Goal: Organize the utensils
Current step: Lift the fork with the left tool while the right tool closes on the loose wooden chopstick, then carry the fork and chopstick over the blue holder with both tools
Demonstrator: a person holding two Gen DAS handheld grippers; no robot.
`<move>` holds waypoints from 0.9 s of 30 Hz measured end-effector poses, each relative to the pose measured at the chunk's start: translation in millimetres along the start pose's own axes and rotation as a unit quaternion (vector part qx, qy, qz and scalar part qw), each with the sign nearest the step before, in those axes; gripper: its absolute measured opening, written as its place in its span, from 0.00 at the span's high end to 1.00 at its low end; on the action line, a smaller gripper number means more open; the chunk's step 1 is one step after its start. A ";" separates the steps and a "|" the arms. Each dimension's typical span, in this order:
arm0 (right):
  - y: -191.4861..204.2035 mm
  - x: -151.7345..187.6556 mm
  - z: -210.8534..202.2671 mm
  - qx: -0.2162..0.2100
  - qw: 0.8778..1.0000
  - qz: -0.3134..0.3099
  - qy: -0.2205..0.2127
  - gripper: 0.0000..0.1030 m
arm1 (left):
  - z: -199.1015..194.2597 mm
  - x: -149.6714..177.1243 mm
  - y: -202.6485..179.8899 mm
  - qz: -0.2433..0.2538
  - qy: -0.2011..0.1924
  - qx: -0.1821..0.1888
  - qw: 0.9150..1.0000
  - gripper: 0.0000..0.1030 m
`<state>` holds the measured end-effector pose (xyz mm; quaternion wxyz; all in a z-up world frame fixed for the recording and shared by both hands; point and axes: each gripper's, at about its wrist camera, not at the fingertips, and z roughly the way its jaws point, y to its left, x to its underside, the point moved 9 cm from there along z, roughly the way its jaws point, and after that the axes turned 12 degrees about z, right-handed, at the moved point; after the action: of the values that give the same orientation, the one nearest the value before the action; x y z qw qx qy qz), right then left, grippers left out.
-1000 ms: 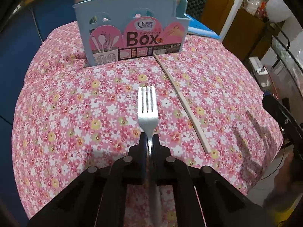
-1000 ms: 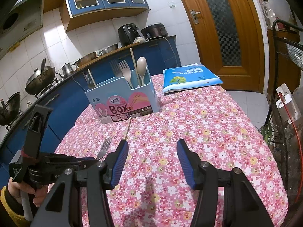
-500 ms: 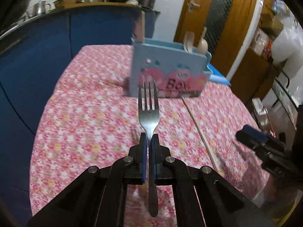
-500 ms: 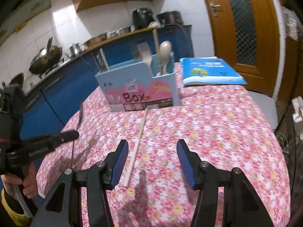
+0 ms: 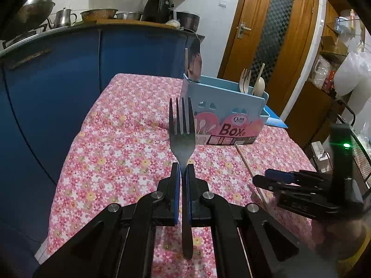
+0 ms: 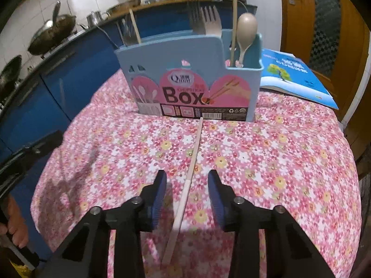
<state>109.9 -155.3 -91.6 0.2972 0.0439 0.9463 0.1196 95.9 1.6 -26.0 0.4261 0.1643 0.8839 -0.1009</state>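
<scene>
My left gripper (image 5: pixel 182 169) is shut on the neck of a steel fork (image 5: pixel 181 136), held tines up above the flowered cloth, in front of the blue utensil box (image 5: pixel 226 113). That box (image 6: pixel 192 76) holds forks, a chopstick and a pale spoon (image 6: pixel 247 29). A wooden chopstick (image 6: pixel 191 162) lies on the cloth, running from the box toward me. My right gripper (image 6: pixel 187 180) straddles the chopstick's near part; its jaws are closing and the pads stand clear of it. The right gripper (image 5: pixel 273 179) also shows at the right of the left wrist view.
The table (image 6: pixel 289 162) wears a pink flowered cloth. A blue book (image 6: pixel 294 78) lies behind the box at the right. Blue kitchen cabinets (image 5: pixel 58 81) with pots stand beyond the table, a wooden door (image 5: pixel 266 46) further right, and a wire rack (image 5: pixel 361 159) beside the table.
The left gripper lifted the fork off the cloth and tilted it up toward the box. The right gripper moved over the chopstick and its jaws narrowed around it.
</scene>
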 end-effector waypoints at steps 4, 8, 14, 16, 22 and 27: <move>-2.3 -4.0 14.5 0.026 0.999 -0.006 0.018 0.67 | -1.3 -3.7 -1.2 0.003 -0.008 0.002 1.000 0.98; -1.6 -7.0 19.4 0.048 0.999 -0.012 0.023 0.69 | -4.4 -8.2 -2.3 0.007 -0.018 0.004 1.000 0.98; -0.3 -14.3 25.4 0.064 0.998 -0.013 0.018 0.90 | -5.9 -10.7 -3.2 0.005 -0.025 0.007 1.000 0.98; -0.7 -14.5 24.7 0.055 0.998 -0.004 0.017 0.93 | -6.6 -10.8 -3.5 0.003 -0.026 0.007 1.000 0.98; -6.9 -9.3 0.1 0.004 0.999 0.034 -0.013 0.94 | -11.9 -14.2 -8.2 0.011 -0.040 0.009 0.999 0.98; -3.8 -12.8 -40.3 -0.037 0.995 0.053 -0.081 0.94 | -21.0 -20.8 -14.8 0.019 -0.057 0.010 0.998 0.98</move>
<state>97.2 -169.0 -53.5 0.3672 0.0927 0.9104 0.1667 87.3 -9.7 3.8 0.4763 0.1795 0.8536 -0.1105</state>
